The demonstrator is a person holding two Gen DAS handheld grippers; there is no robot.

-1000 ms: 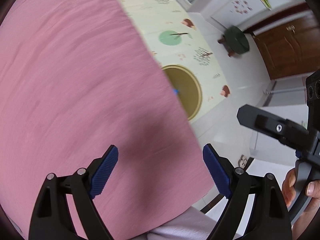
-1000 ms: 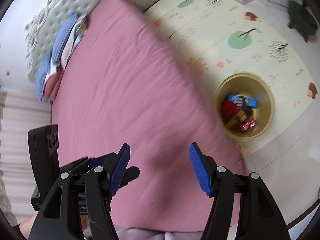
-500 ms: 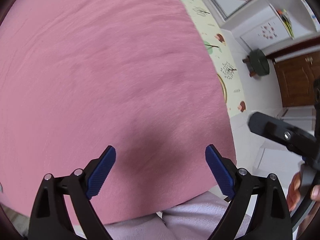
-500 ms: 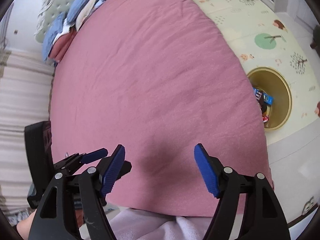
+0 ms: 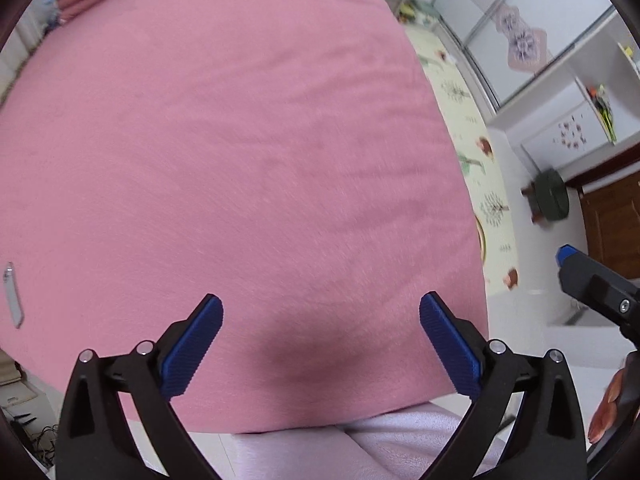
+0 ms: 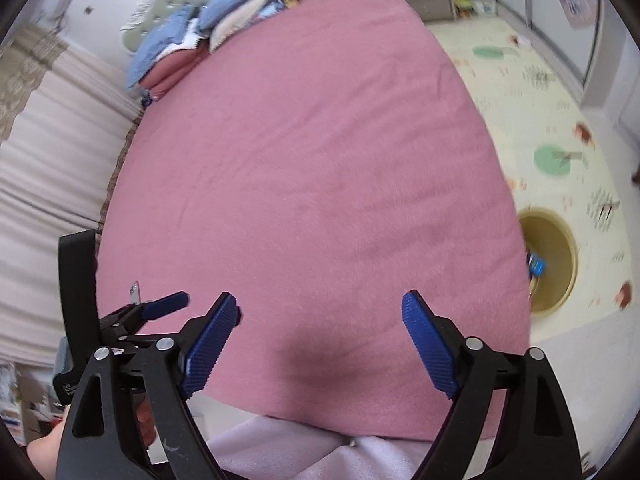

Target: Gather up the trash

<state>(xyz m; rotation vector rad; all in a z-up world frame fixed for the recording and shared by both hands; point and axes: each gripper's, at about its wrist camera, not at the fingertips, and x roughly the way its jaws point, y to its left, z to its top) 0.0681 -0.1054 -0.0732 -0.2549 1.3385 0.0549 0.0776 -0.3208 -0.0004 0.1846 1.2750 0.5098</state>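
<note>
My left gripper [image 5: 320, 322] hangs with its blue ribbed pads spread as wide as they go, having just been opening, and nothing sits between them but the pink fleecy bedspread [image 5: 240, 160] far below. My right gripper [image 6: 320, 320] is much the same: its jaws have just been opening too, they stand wide apart and empty, pointing down at that same pink cover. In the right wrist view I can see my left gripper off at the lower left, with my left hand [image 6: 44, 450] beneath it; in the left wrist view the black body of my right gripper pokes in at the right edge, with the fingers of my right hand [image 5: 608, 408] wrapped on its handle. Close under both tools lies pale lilac fabric [image 6: 280, 452], at the near edge of the bed. A small flat silvery strip [image 5: 12, 294] rests on the bedspread at its left side. Beyond the bed's right edge, on a cream play mat printed with green trees [image 6: 540, 120], stands the round tan plastic bin [image 6: 560, 264], and inside it I can make out a blue wrapper [image 6: 536, 266] among other blurred trash. At the far head of the bed lies a heap of blue and pink folded bedding [image 6: 208, 36].
</note>
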